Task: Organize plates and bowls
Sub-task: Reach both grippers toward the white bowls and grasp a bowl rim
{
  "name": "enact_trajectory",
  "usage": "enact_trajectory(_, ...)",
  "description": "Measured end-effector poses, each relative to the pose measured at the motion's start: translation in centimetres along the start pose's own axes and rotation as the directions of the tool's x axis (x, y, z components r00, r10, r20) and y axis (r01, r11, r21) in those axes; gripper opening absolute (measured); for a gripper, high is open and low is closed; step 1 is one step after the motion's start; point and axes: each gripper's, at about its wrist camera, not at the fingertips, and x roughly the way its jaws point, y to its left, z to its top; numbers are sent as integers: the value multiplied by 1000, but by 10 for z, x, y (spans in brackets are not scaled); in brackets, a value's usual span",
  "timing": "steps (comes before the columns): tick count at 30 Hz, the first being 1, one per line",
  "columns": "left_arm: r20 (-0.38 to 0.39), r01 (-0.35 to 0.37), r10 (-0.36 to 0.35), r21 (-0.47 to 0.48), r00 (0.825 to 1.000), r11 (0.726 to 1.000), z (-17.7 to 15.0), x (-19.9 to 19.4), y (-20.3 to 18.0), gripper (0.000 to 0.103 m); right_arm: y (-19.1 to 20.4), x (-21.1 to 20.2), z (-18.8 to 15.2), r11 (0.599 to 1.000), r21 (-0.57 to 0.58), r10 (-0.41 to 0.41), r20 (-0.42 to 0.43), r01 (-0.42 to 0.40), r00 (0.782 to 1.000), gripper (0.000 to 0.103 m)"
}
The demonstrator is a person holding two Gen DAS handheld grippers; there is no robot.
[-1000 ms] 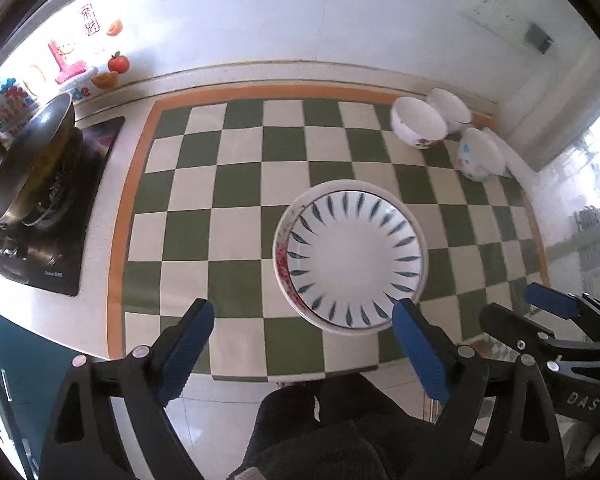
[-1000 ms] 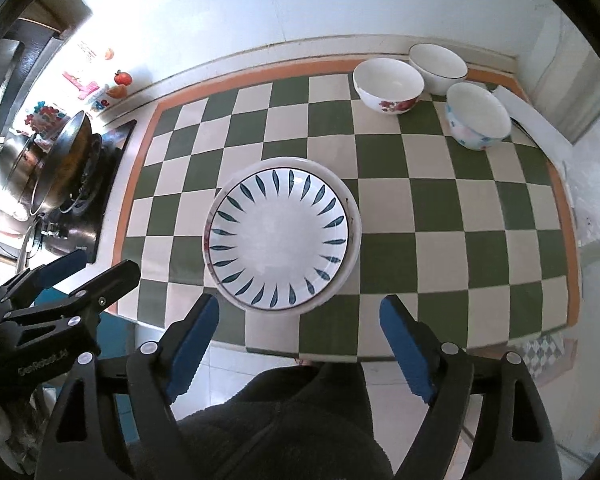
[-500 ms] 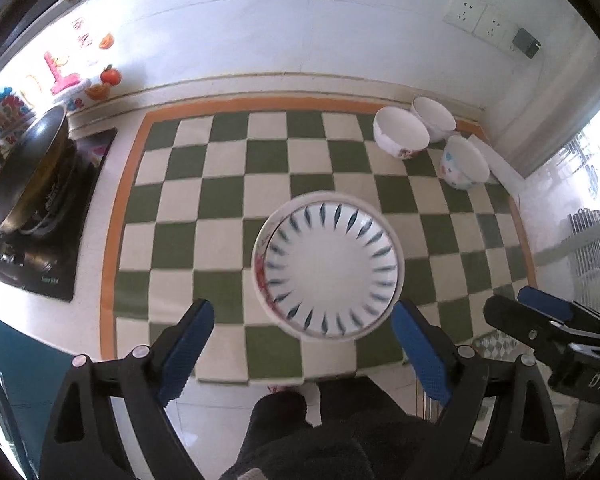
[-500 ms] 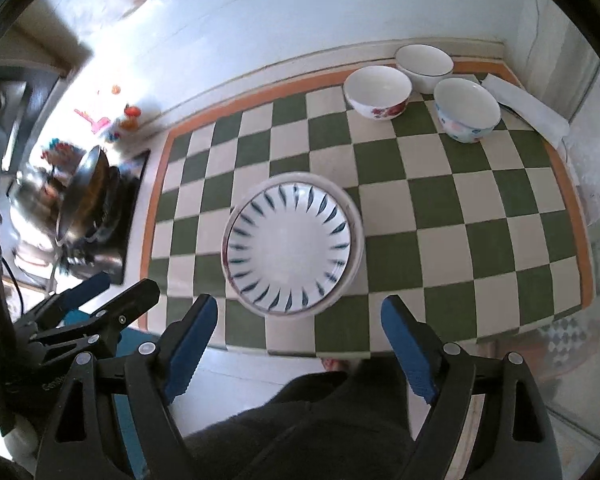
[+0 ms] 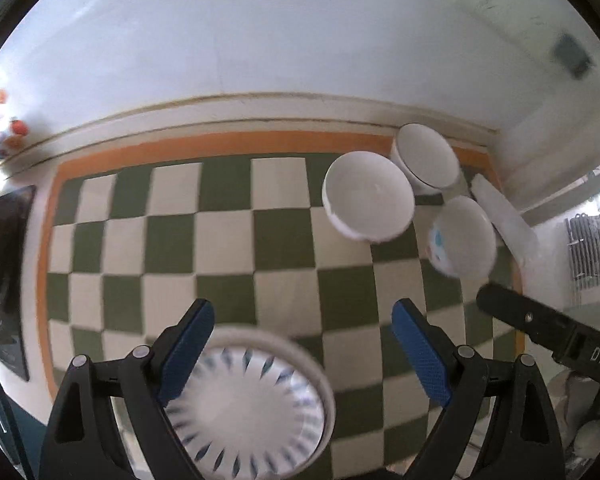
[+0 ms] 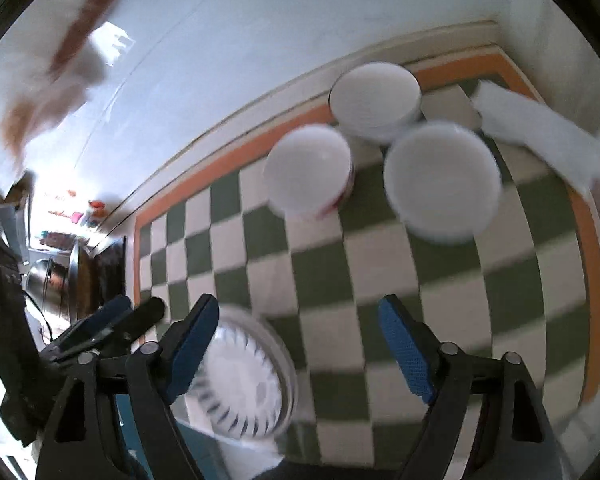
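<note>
A stack of plates (image 5: 248, 404), the top one white with blue leaf marks, sits at the near edge of the green-and-white checked mat (image 5: 228, 248); it also shows in the right wrist view (image 6: 244, 384). Three bowls stand at the mat's far right: a white one with a red pattern (image 5: 368, 200) (image 6: 310, 172), a plain white one (image 5: 428, 158) (image 6: 376, 100) and one with blue marks (image 5: 462, 236) (image 6: 442, 184). My left gripper (image 5: 302, 352) is open and empty above the mat. My right gripper (image 6: 300, 348) is open and empty, facing the bowls.
A white folded cloth (image 6: 540, 136) lies beyond the bowls at the right edge. A stove with a pot (image 6: 56, 276) stands at the left. A white tiled wall (image 5: 260, 40) backs the counter. The other gripper shows at each view's side.
Both grippers have moved forward and lower toward the bowls. The plates have slid from the middle of each view to the lower left. Both views are blurred by motion.
</note>
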Motion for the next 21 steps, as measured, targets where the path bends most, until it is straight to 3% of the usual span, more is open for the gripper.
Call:
enact_trajectory(6,-128,34,-39,-39,991,999,59,71,-3,78,-17,66,90,999,-18,-40,-111,38,993,62)
enact_trajectory(8,-165,44,-52,-53,985,998,73,91,-3,70,-22,82,106,998,-16,-55,-140,53,989,59)
enact_trajectory(10,-194,38,-50,-64,980,997,83,107,-2,68,-26,100,121,998,-16,-61,-177,60,982,53)
enact_trajectory(12,-214,49,-64,-72,975,996,89,120,-2,61,-28,115,131,997,-26,-74,-204,70,976,47)
enact_trajectory(14,-247,57,-74,-74,966,996,92,133,-4,35,-28,127,137,995,-44,-101,-223,93,970,42)
enact_trajectory(16,-271,62,-80,-75,959,995,93,143,-7,25,-28,140,139,992,-59,-125,-243,114,962,28)
enact_trajectory(18,-274,63,-81,-74,958,995,93,149,-9,22,-29,148,141,987,-74,-154,-251,140,956,21)
enact_trajectory(20,-276,75,-92,-74,957,994,93,153,-11,19,-30,155,141,980,-88,-196,-247,179,949,8)
enact_trajectory(21,-280,76,-94,-74,955,994,93,155,-11,17,-31,156,141,978,-92,-202,-243,185,949,8)
